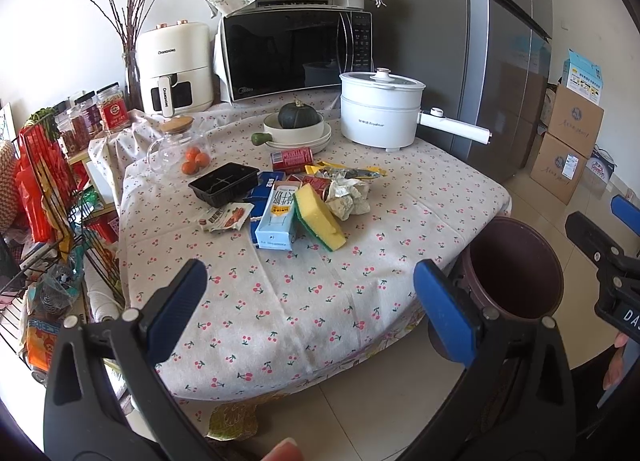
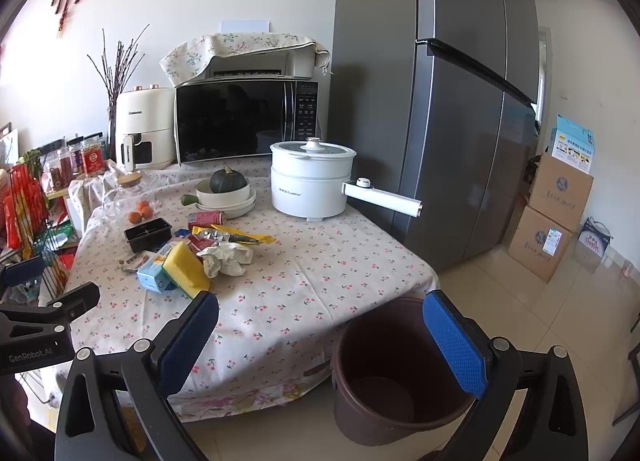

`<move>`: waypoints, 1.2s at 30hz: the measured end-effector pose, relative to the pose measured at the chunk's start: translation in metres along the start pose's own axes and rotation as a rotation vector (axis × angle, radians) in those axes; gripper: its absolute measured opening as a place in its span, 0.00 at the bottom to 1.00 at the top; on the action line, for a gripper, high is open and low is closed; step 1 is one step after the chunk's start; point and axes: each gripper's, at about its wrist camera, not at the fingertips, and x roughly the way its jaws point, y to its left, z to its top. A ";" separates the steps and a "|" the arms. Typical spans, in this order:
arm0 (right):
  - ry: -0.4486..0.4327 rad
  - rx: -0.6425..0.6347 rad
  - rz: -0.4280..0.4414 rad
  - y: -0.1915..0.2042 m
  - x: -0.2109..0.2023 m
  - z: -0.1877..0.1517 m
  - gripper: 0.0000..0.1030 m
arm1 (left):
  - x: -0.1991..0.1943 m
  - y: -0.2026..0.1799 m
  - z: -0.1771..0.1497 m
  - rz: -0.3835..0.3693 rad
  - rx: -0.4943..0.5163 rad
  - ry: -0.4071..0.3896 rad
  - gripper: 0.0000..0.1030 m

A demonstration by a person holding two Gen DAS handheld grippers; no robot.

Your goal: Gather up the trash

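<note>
No trash looks collected yet: the bin (image 2: pixel 400 373), on the floor at the table's (image 1: pixel 400 197) near right corner, appears empty. Left of the bin, the left gripper (image 1: pixel 308 309) hangs over the near tablecloth, jaws wide, holding nothing. Beyond it, mid-table, lies the trash pile: black tray (image 1: pixel 224 183), wrapper (image 1: pixel 224 217), carton (image 1: pixel 276 221), sponge (image 1: pixel 320 217), crumpled paper (image 1: pixel 348 197). The right gripper (image 2: pixel 320 341), also wide open and empty, hovers above the bin. The next move probably calls for reaching forward to the pile and closing on one piece.
</note>
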 end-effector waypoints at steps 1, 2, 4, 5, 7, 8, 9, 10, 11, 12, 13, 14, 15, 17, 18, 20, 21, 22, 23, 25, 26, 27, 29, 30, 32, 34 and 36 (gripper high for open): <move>0.000 0.000 0.000 0.000 0.000 0.000 1.00 | 0.000 0.000 0.000 -0.001 0.000 0.000 1.00; 0.001 0.000 0.000 0.000 0.000 0.001 1.00 | -0.001 0.000 -0.003 -0.001 0.001 -0.003 1.00; 0.001 0.000 0.001 0.000 0.000 0.001 1.00 | -0.001 -0.001 -0.003 0.000 0.001 -0.004 1.00; 0.001 -0.001 0.001 0.000 0.000 0.000 1.00 | -0.001 0.000 -0.003 0.000 0.001 -0.005 1.00; 0.001 -0.002 0.000 0.000 0.000 0.000 1.00 | -0.001 -0.001 -0.003 0.000 0.001 -0.004 1.00; 0.001 -0.001 0.000 0.000 0.000 0.000 1.00 | -0.001 0.000 -0.003 0.000 0.001 -0.004 1.00; 0.001 0.000 0.000 0.000 0.000 0.000 1.00 | -0.001 0.000 -0.003 -0.001 0.000 -0.003 1.00; 0.002 -0.001 -0.001 0.000 0.000 0.000 1.00 | -0.001 0.000 -0.003 -0.001 0.001 -0.003 1.00; 0.002 -0.001 0.000 0.000 0.000 0.000 1.00 | -0.001 -0.001 -0.003 0.000 0.002 -0.004 1.00; 0.002 -0.001 0.000 0.000 0.001 0.000 1.00 | -0.001 0.000 -0.003 0.000 0.002 -0.003 1.00; 0.003 -0.001 0.000 0.000 0.001 -0.001 1.00 | -0.001 0.000 -0.003 0.000 0.002 -0.003 1.00; 0.002 -0.001 -0.001 0.000 0.000 0.000 1.00 | -0.001 0.000 -0.003 0.000 0.003 -0.003 1.00; 0.003 -0.001 0.000 0.000 0.000 -0.001 1.00 | -0.001 -0.001 -0.003 0.000 0.001 -0.004 1.00; 0.002 -0.002 -0.001 0.000 0.000 0.000 1.00 | -0.001 0.000 -0.003 0.000 0.001 -0.005 1.00; 0.003 -0.002 -0.001 0.000 0.000 -0.001 1.00 | -0.001 0.000 -0.003 0.000 0.001 -0.005 1.00; 0.002 -0.002 -0.001 0.000 0.000 -0.001 1.00 | -0.001 0.000 -0.003 0.000 0.000 -0.004 1.00; 0.002 -0.002 -0.001 0.000 0.001 -0.001 1.00 | -0.001 0.000 -0.003 -0.001 0.000 -0.004 1.00; 0.002 -0.002 -0.001 0.000 0.001 -0.001 1.00 | -0.001 0.000 -0.003 0.000 0.000 -0.004 1.00; 0.002 -0.002 -0.001 0.000 0.000 0.000 1.00 | -0.001 -0.001 -0.003 0.000 0.001 -0.004 1.00; 0.003 -0.002 -0.001 0.000 0.001 -0.001 1.00 | -0.001 0.000 -0.003 -0.001 0.001 -0.005 1.00; 0.003 -0.002 -0.001 0.000 0.001 0.000 1.00 | -0.001 -0.001 -0.003 0.000 0.001 -0.005 1.00; 0.003 -0.002 -0.001 0.000 0.001 -0.001 1.00 | -0.001 0.000 -0.003 0.000 0.002 -0.005 1.00; 0.003 -0.002 -0.001 0.000 0.000 0.000 1.00 | -0.001 0.000 -0.003 0.000 0.002 -0.005 1.00; 0.003 -0.002 -0.001 0.000 0.001 0.000 1.00 | -0.001 -0.001 -0.003 0.000 0.001 -0.004 1.00; 0.003 -0.002 -0.001 0.000 0.000 0.000 1.00 | -0.001 0.000 -0.003 0.000 0.001 -0.004 1.00; 0.004 -0.001 -0.002 0.000 0.001 -0.001 1.00 | -0.001 0.000 -0.004 0.000 0.001 -0.004 1.00; 0.004 -0.002 -0.001 0.000 0.000 0.000 1.00 | -0.001 -0.001 -0.004 -0.001 0.002 -0.004 1.00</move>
